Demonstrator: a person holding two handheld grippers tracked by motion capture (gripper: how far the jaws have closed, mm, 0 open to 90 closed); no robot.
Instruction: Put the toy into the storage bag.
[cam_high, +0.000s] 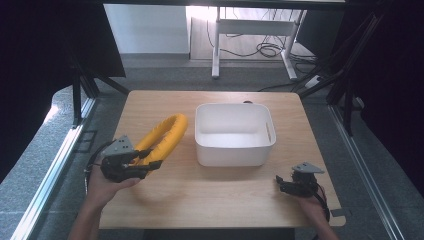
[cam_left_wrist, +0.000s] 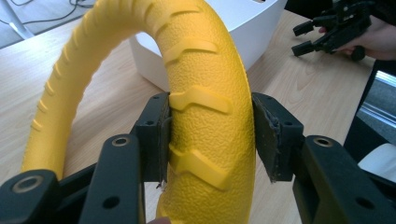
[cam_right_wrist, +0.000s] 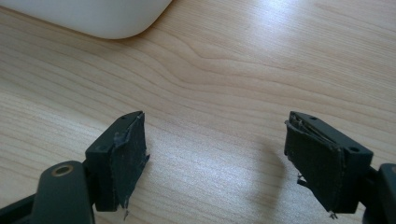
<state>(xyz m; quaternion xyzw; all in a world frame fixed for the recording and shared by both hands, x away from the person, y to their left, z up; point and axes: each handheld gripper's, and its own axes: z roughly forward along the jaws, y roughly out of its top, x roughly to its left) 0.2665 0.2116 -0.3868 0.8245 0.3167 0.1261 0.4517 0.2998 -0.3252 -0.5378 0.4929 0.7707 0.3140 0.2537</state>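
A yellow ring with raised tread ribs (cam_high: 165, 136) is lifted off the wooden table (cam_high: 215, 200) at the left, tilted up toward the bin. My left gripper (cam_high: 150, 161) is shut on its near arc; in the left gripper view both pads press on the yellow ring (cam_left_wrist: 208, 130) from either side. A white plastic bin (cam_high: 234, 134) stands empty in the middle of the table, just right of the ring. My right gripper (cam_high: 281, 183) rests low at the table's front right, open with nothing between its jaws, as the right gripper view shows over bare wood (cam_right_wrist: 210, 93).
The bin's rounded corner (cam_right_wrist: 107, 23) lies ahead and left of my right gripper. Beyond the table's far edge are a white desk frame (cam_high: 220, 45) and floor cables (cam_high: 265, 49). Dark stands (cam_high: 80, 85) flank both sides.
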